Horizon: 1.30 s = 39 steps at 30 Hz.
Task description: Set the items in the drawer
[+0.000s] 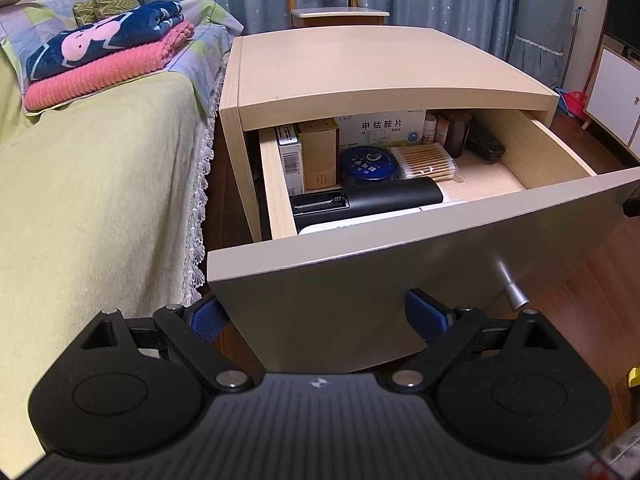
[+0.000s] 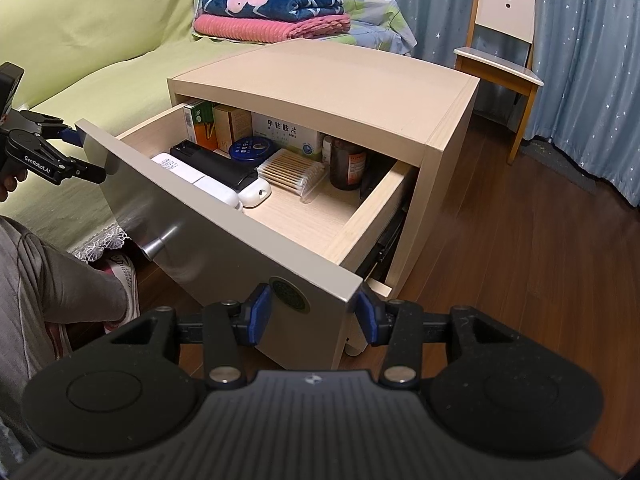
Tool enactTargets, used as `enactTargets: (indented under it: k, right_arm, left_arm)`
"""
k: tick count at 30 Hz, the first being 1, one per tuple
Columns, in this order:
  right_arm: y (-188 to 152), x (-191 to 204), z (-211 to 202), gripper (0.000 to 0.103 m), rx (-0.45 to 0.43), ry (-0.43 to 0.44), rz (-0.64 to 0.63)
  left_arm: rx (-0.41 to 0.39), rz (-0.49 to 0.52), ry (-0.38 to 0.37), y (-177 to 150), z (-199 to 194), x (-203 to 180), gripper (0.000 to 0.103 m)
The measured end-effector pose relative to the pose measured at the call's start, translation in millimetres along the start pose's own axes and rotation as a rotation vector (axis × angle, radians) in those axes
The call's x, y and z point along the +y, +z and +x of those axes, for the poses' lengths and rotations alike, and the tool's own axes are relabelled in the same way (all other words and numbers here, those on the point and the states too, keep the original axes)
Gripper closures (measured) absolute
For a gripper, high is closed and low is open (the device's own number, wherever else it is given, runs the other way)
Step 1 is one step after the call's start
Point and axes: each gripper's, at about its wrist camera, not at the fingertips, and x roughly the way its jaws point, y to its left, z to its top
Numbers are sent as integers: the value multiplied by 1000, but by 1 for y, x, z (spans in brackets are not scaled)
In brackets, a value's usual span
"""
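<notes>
The nightstand has its drawer pulled out, with the grey drawer front and metal knob facing me. Inside lie a black remote, a blue round tin, a cotton swab pack, a white medicine box, a brown bottle and a white case. My left gripper is open, straddling the front's left edge. My right gripper is open at the front's right corner, holding nothing.
A bed with a green cover stands left of the nightstand, with folded blankets on it. A person's grey-clad leg is at the left. A wooden chair and curtains are behind. Wood floor lies to the right.
</notes>
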Motion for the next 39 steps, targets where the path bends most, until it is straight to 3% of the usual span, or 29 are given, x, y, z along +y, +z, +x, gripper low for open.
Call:
enactTargets:
  k: [39]
  right_arm:
    - [1,-2,-3,61,-15,-26,-13]
  left_arm:
    - [-12,-18,13,12,14,-4,10]
